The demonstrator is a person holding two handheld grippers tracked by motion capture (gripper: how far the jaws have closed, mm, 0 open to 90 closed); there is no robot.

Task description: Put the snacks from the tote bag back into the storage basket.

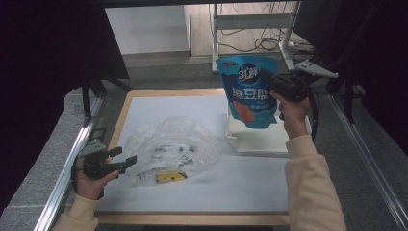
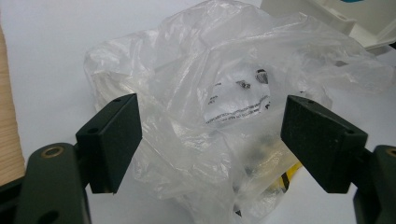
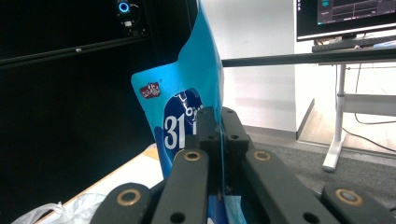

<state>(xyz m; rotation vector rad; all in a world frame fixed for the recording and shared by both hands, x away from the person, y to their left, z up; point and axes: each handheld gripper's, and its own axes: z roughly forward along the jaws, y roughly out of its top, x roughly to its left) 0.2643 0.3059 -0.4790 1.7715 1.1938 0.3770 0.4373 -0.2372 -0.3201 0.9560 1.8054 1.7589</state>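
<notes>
1. Table (image 1: 144,103): a wooden-edged top covered by a white sheet, seen from above in the high view.
2. Right gripper (image 1: 269,79): held up over the far right part of the table by the person's right hand (image 1: 291,108), in a cream sleeve. Its fingers (image 3: 205,128) are pressed together on the upper right edge of the blue pouch, as the right gripper view shows.
3. Blue pouch (image 1: 248,89): a glossy blue snack bag with white lettering and an orange patch, hanging upright in the air from the right gripper, clear of the table. Its lower end hangs in front of the white tray; whether it touches the tray cannot be told.
4. White tray (image 1: 260,139): a shallow white container resting on the right half of the table, beside the plastic bag.
5. Plastic bag (image 1: 171,147): a crumpled clear bag lying on the sheet left of centre, with black print and a yellow item (image 1: 168,177) at its near edge.
6. Left gripper (image 1: 126,156): held low at the left edge of the table by the left hand (image 1: 91,178). Its fingers (image 2: 114,140) are spread wide, pointed at the plastic bag, which lies between and beyond them in the left gripper view; contact cannot be told.
</notes>
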